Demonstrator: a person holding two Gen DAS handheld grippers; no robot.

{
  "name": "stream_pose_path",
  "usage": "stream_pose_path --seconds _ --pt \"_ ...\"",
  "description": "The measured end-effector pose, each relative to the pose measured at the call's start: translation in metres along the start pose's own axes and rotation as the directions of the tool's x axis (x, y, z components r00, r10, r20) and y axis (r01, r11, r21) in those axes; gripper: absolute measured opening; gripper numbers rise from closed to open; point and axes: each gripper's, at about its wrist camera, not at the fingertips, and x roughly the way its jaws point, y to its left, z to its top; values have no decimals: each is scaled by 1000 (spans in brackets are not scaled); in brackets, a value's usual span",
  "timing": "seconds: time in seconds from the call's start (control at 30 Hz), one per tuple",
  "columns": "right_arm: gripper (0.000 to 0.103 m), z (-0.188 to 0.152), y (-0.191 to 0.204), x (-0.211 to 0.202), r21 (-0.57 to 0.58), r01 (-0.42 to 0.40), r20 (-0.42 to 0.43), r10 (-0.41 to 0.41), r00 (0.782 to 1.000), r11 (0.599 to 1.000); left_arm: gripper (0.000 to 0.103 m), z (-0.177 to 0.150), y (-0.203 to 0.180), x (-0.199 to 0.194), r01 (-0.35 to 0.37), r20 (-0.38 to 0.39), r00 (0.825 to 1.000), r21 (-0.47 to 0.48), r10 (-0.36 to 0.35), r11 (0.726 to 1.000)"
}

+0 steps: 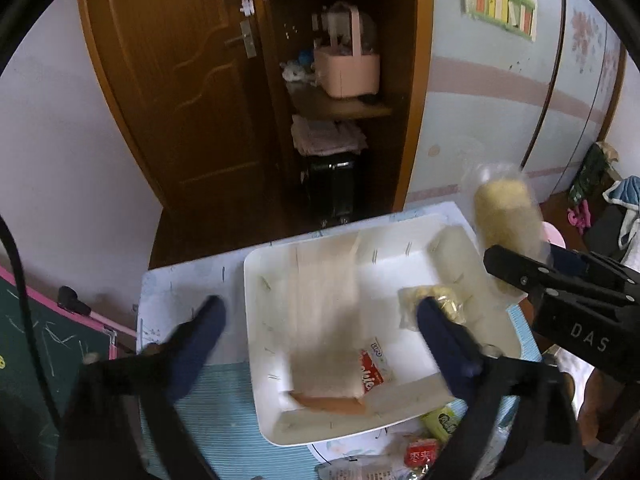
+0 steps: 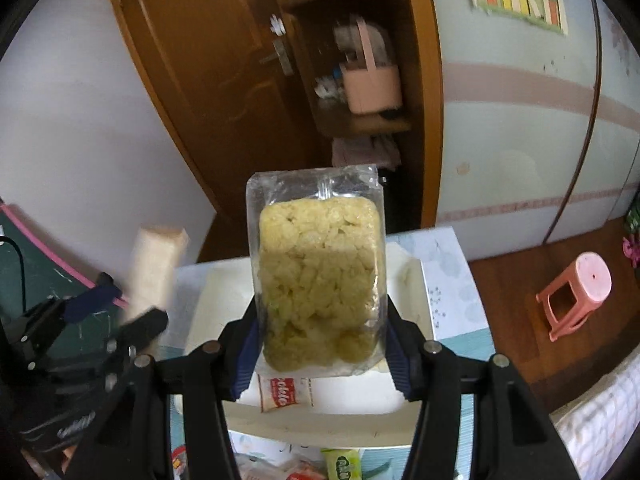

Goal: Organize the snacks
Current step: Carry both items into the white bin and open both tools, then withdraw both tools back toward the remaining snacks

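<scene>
My right gripper [image 2: 320,336] is shut on a clear packet of yellow puffed-rice cake [image 2: 320,276], held upright above the white tray [image 2: 320,404]; the packet shows in the left wrist view [image 1: 506,220] at the tray's right. My left gripper [image 1: 320,316] is open above the tray [image 1: 264,360]. A blurred long pale packet [image 1: 324,316] is in the air between its fingers, apart from both; in the right wrist view it [image 2: 154,268] stands beside the left gripper. A red-and-white snack packet [image 1: 372,372] and a yellow-wrapped snack [image 1: 436,304] lie in the tray.
The tray stands on a small table with a blue-striped cloth [image 1: 216,412]. Loose snacks, one green [image 1: 444,420] and one red [image 1: 420,454], lie at the table's near edge. A chalkboard [image 1: 48,344] is at left, a pink stool [image 2: 576,292] at right, a wooden door and shelves behind.
</scene>
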Motion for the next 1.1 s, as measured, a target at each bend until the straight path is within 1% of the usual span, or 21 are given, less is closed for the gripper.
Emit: stream_pose_path --seconds 0.1,0.13,0.27,0.5,0.6,0.83,1.0,1.1 --pt "82 -3 -8 8 27 -7 -9 7 1000 1000 98 -6 3 10 9 -24 1000 -15 -9 1000" --pt "84 -4 -10 8 29 -9 -5 9 1000 1000 98 -9 4 12 4 -29 1000 -19 -5 1000" --pt "85 -7 -14 1 36 -15 -8 16 1000 999 98 -15 7 14 -9 -36 999 -24 8 1000" --pt "85 -14 -10 -21 25 -14 -6 14 1000 1000 98 -28 17 -8 -5 -30 1000 -53 4 999" --pt "85 -18 -6 -33 31 -23 -10 24 1000 999 98 -36 19 -26 -11 -15 1000 -52 10 999" --pt "85 -33 10 -79 0 6 18 -6 1000 1000 98 -54 28 -77 -21 19 1000 -57 22 998" --pt "85 -52 18 -119 -26 8 44 -7 999 1000 98 -70 37 -118 -20 58 998 -58 23 998" --pt "85 -70 22 -144 -47 4 60 -1 998 999 98 -86 41 -141 -11 81 997 -53 15 999"
